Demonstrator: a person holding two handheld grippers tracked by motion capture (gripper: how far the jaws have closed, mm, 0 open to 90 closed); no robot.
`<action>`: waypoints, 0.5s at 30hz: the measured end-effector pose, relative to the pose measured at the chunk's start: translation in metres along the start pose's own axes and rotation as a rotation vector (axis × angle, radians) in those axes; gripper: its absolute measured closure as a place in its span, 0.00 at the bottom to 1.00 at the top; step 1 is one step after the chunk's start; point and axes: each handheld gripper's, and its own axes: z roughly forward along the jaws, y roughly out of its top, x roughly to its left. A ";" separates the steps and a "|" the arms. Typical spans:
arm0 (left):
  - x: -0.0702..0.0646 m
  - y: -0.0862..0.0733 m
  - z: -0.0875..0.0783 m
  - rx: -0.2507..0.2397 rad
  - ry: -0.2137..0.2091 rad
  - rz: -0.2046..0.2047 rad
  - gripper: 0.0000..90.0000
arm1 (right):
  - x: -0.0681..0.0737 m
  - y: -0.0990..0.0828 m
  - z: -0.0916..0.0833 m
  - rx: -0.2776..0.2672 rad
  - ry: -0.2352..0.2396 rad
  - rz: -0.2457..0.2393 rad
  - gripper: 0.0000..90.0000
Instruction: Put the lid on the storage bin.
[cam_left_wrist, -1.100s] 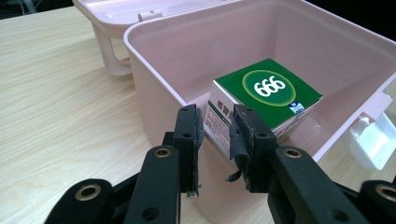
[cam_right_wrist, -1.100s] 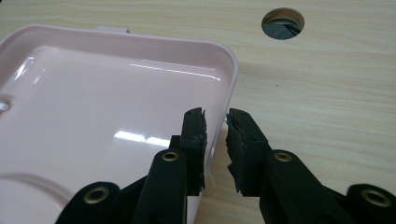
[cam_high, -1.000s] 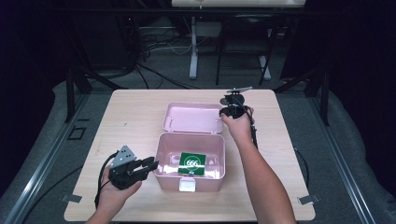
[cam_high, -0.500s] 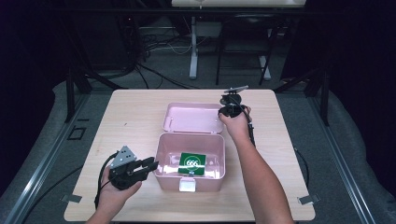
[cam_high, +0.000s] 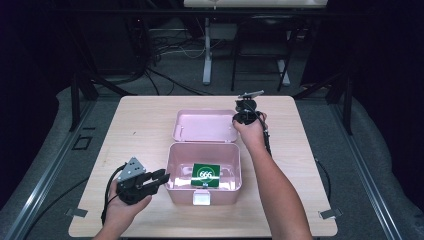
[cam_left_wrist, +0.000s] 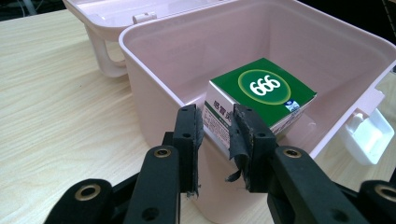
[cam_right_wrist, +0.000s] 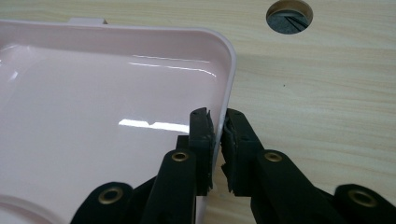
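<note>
Right gripper (cam_right_wrist: 217, 135) closing, pinching glossy pink plastic lid (cam_right_wrist: 93, 116) rim, left gripper (cam_left_wrist: 215, 135) spread beside box (cam_left_wrist: 154, 93) wall

Lab or recording studio, not home. Light wood bench (cam_high: 150, 120) alone in dark room, black surroundings. Cables (cam_high: 165, 47) strewn over grey floor (cam_high: 65, 105) behind. Metal stand legs (cam_high: 207, 55) and black frame posts (cam_high: 75, 100) around bench. Tape tabs (cam_high: 327, 214) at bench corners. Round cable hole (cam_right_wrist: 289, 16) in benchtop.

Table (cam_high: 150, 125) lit from above, dark surrounds; glare on pink lid (cam_right_wrist: 93, 140); pics sharp.
</note>
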 end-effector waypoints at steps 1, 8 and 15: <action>0.000 0.000 0.000 0.000 0.000 -0.001 0.80 | 0.000 0.000 -0.001 -0.001 0.001 -0.003 0.92; 0.000 0.000 0.000 -0.002 0.001 -0.002 0.80 | 0.002 0.000 -0.006 -0.020 -0.005 -0.008 0.93; -0.001 0.000 0.001 -0.005 0.003 -0.003 0.80 | 0.003 0.001 -0.012 -0.044 -0.004 -0.010 0.93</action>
